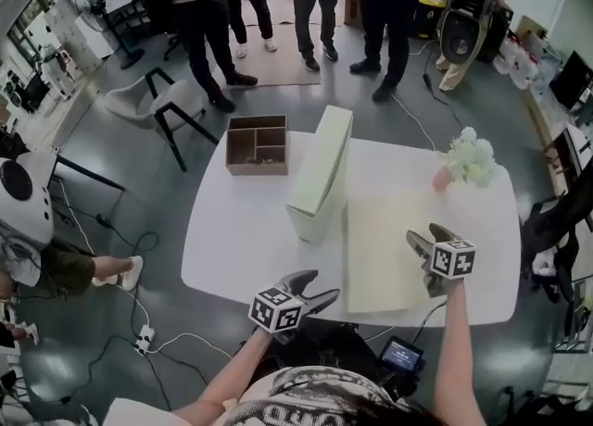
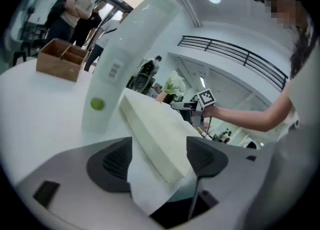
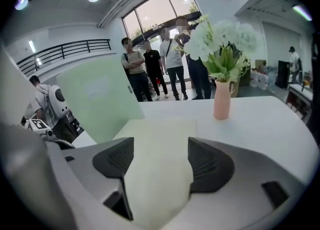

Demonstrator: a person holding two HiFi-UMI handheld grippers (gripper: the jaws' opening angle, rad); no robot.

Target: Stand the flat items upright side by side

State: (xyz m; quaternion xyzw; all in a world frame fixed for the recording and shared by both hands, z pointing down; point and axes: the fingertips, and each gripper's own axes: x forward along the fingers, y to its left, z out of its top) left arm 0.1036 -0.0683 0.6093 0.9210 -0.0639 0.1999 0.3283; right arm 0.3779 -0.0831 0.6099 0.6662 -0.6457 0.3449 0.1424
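Observation:
One pale green flat box [image 1: 320, 174] stands upright on the middle of the white table [image 1: 241, 230]. It also shows in the left gripper view [image 2: 120, 59] and the right gripper view [image 3: 97, 96]. To its right a cream flat box [image 1: 384, 248] lies flat. My left gripper [image 1: 315, 289] is at that box's near left corner, open, and the corner [image 2: 155, 134] lies between the jaws [image 2: 160, 150] without being pressed. My right gripper [image 1: 426, 239] hangs over the box's right part, open, with the cream surface [image 3: 160, 139] showing between its jaws [image 3: 159, 161].
A brown wooden organizer [image 1: 257, 144] sits at the table's far left. A pink vase of white flowers [image 1: 466, 161] stands at the far right. Several people stand beyond the table, and a white chair [image 1: 162, 100] is at the far left on the floor.

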